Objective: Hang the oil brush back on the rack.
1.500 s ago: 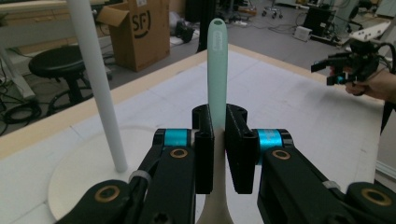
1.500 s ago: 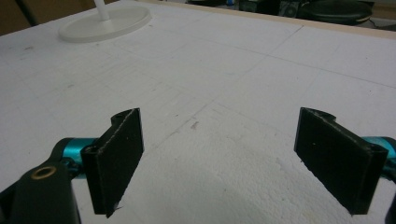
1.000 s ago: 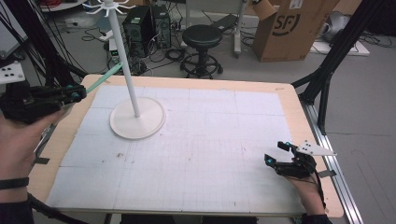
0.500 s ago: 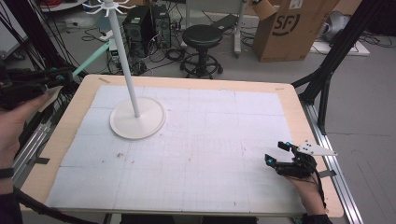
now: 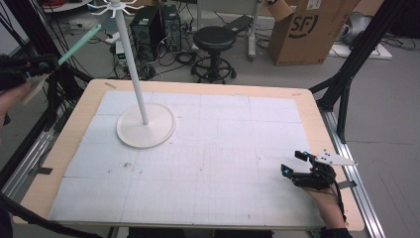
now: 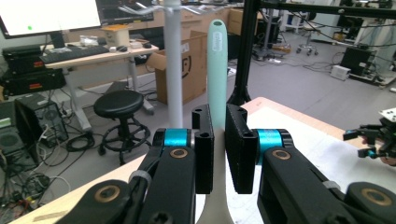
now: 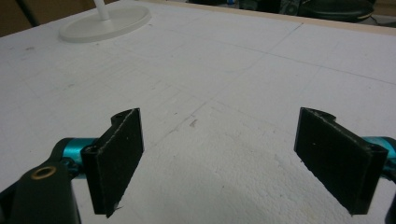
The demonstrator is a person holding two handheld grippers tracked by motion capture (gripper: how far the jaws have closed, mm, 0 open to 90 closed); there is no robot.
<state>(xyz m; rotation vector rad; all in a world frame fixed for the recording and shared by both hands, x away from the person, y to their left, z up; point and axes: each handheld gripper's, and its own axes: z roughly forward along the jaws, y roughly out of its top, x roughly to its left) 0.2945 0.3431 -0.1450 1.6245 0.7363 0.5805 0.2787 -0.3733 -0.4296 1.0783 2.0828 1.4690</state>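
Wooden table point(image 5: 317, 119) under white gridded mat point(image 5: 223, 148) (round-based stand point(image 5: 146, 130) atop)

A white stand point(image 5: 144, 126) rests on the bench point(image 5: 317, 124), its round base toward the far left corner and its thin pole upright. Beyond the bench's far edge a black stool point(image 5: 214, 42) stands on the floor, with a cardboard box point(image 5: 312, 27) to its right and computer towers point(image 5: 156, 27) to its left.

left gripper point(image 5: 47, 63): grips mint utensil point(image 5: 79, 44) (off-table) | right gripper point(image 5: 298, 164): fingers apart, near table edge
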